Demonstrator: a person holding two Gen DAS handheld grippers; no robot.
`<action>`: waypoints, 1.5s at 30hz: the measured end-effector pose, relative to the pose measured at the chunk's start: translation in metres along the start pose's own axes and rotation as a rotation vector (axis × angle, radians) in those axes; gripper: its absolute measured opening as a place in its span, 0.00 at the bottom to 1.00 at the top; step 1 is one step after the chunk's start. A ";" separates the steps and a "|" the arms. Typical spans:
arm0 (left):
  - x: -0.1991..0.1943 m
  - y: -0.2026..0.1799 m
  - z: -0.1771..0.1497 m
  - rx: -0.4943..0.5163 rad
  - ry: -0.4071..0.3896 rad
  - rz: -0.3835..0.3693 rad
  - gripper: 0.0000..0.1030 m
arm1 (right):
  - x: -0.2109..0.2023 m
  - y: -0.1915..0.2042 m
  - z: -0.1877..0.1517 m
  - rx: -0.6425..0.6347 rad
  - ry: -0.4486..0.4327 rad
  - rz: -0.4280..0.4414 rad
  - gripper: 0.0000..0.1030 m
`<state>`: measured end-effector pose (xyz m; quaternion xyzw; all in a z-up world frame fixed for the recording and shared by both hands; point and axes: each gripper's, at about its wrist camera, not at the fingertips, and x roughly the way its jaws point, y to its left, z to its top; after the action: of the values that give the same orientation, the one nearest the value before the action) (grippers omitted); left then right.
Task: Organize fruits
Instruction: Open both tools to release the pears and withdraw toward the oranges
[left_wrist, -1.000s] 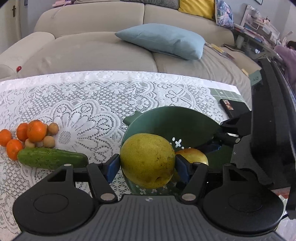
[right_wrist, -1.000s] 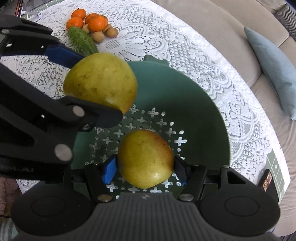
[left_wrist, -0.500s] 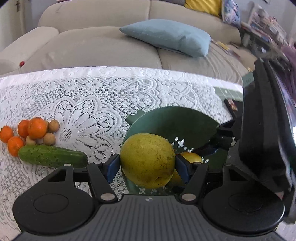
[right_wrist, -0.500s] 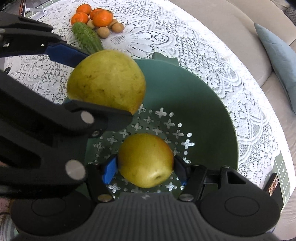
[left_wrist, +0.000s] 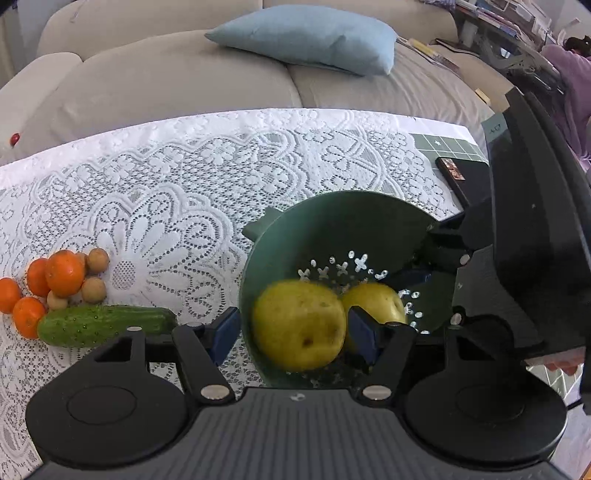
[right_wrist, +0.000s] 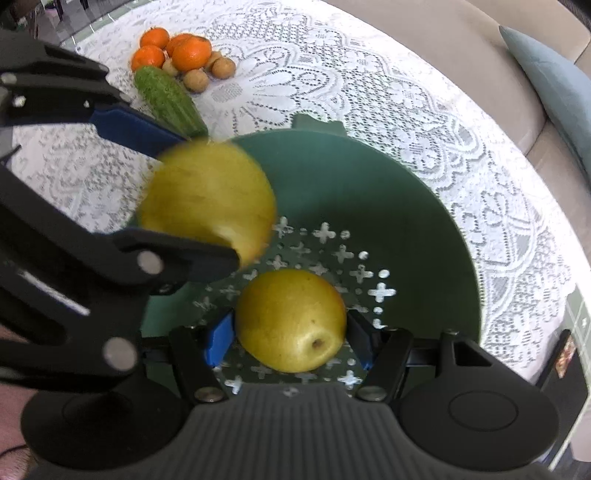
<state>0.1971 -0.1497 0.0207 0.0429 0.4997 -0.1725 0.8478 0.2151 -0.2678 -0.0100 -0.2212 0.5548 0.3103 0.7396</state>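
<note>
A green perforated bowl (left_wrist: 332, 225) stands on the lace tablecloth; it also shows in the right wrist view (right_wrist: 417, 206). My left gripper (left_wrist: 293, 330) is open over the bowl's near rim, and a yellow-green pear (left_wrist: 299, 325), blurred, lies loose between its spread fingers, apart from the left pad. The same pear (right_wrist: 207, 199) shows blurred in the right wrist view. My right gripper (right_wrist: 286, 332) is shut on a second yellow pear (right_wrist: 290, 319), low inside the bowl. That pear also shows in the left wrist view (left_wrist: 373, 301).
Several mandarins (left_wrist: 64, 273), small brown fruits (left_wrist: 94, 290) and a cucumber (left_wrist: 103, 325) lie at the left of the table. A dark phone (left_wrist: 461, 177) lies at the far right. A beige sofa with a blue cushion (left_wrist: 306, 37) stands behind.
My left gripper has opened and let go of its pear, which is dropping into the bowl. My right gripper has lowered its pear deeper into the bowl.
</note>
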 end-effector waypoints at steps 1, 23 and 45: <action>0.000 -0.001 0.000 0.001 -0.004 -0.003 0.72 | 0.001 0.000 -0.001 -0.005 0.003 -0.002 0.61; -0.035 0.027 -0.018 -0.065 -0.111 -0.002 0.72 | -0.003 0.020 -0.006 -0.061 0.069 -0.080 0.77; -0.079 0.118 -0.049 -0.192 -0.264 0.084 0.72 | -0.070 0.088 0.043 0.070 -0.375 -0.094 0.83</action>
<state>0.1609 -0.0077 0.0523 -0.0404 0.3959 -0.0926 0.9127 0.1693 -0.1913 0.0707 -0.1593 0.4069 0.2918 0.8508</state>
